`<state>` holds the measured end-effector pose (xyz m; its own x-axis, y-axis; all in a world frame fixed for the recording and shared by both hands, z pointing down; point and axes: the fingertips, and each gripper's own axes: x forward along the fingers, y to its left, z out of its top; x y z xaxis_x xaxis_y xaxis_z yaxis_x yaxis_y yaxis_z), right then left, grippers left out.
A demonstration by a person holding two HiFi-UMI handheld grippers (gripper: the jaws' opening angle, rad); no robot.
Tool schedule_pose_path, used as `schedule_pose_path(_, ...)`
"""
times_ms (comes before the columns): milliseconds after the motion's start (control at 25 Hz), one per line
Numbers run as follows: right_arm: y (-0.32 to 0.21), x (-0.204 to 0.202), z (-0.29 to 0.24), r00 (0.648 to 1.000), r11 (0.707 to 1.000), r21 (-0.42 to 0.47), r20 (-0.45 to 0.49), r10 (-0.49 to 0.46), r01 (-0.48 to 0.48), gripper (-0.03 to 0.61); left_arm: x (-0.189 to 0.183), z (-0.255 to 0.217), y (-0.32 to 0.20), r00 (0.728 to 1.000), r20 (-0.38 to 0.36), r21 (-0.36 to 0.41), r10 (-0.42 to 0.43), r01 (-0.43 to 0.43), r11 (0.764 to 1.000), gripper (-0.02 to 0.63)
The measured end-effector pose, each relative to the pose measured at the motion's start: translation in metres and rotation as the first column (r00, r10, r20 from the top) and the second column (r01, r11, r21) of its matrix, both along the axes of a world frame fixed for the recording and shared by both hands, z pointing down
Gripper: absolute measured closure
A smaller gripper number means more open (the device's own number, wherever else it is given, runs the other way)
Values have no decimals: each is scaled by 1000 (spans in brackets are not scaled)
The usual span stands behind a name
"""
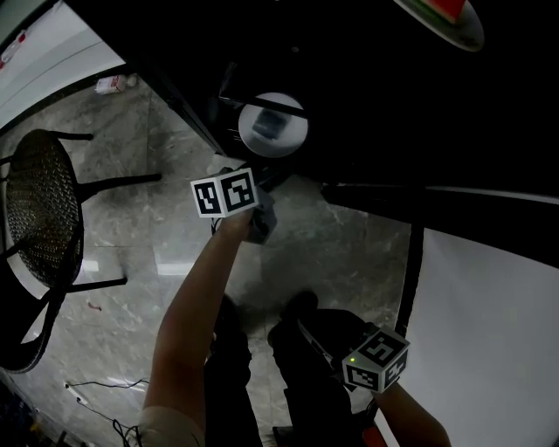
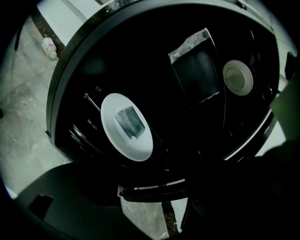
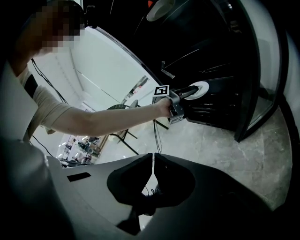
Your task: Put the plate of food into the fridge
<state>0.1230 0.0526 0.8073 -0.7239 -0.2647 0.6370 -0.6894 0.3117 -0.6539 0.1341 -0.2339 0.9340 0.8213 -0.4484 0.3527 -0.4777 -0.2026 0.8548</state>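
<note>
Left gripper [image 2: 152, 211], jaws apart and holding nothing, faces the open fridge [image 2: 58, 93]. Right gripper [image 3: 152, 161], jaws closed tip to tip on nothing, hangs low and well back. The plate [image 2: 138, 147], bearing a grey-blue block of food [image 2: 130, 122], lies on a wire shelf [image 2: 79, 136] ahead of and above the left jaws. It seems clear of them, though the right gripper view does not settle whether the tips touch its rim. Likely hazards: the plate appears to sit near the shelf's front, so a jaw catching the rim on withdrawal could drag it off the wires onto the marble floor [image 1: 131, 236]. Smooth crockery on thin wires would slide readily, and the loose food could shift with any tilt. The door [image 3: 255, 84], if swung shut on an overhanging plate, could knock it. Surroundings: deeper in, right of the left jaws' line, are a foil-edged dark package [image 2: 194, 70] and a white round thing [image 2: 238, 77], both apart from the plate. Another dish [image 1: 445, 22] sits above, apparently on the fridge top. Left of the left jaws stand a mesh chair [image 1: 39, 209] and a small white container [image 1: 113, 84]; cables [image 1: 96, 388] lie behind. The door stands open to the right of both jaws, and the outstretched left arm [image 1: 188, 323] and the person's legs [image 1: 297, 367] occupy its swing.
</note>
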Motion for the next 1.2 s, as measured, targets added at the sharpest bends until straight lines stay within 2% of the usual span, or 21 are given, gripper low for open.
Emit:
schedule_pose_path(440,-1,19,1,1000,1000,19,-8,17,-17,551,-2,3,-14,999,40,45,-7,5,999,249)
schedule_pose_path(680,-5,26,0,999,999,30,-8,36,-36,551,-5,2,-32,996,84,74,5,-11,997,249)
schedule_pose_path(1000,-5,31,0,999,998,27,-13,51,-51,551,-6,2,-37,996,84,80,1,-7,997,249)
schedule_pose_path(1200,-3,33,3,998,998,22,-12,61,-61,551,-6,4,-35,993,115,78,35,-44,996,249)
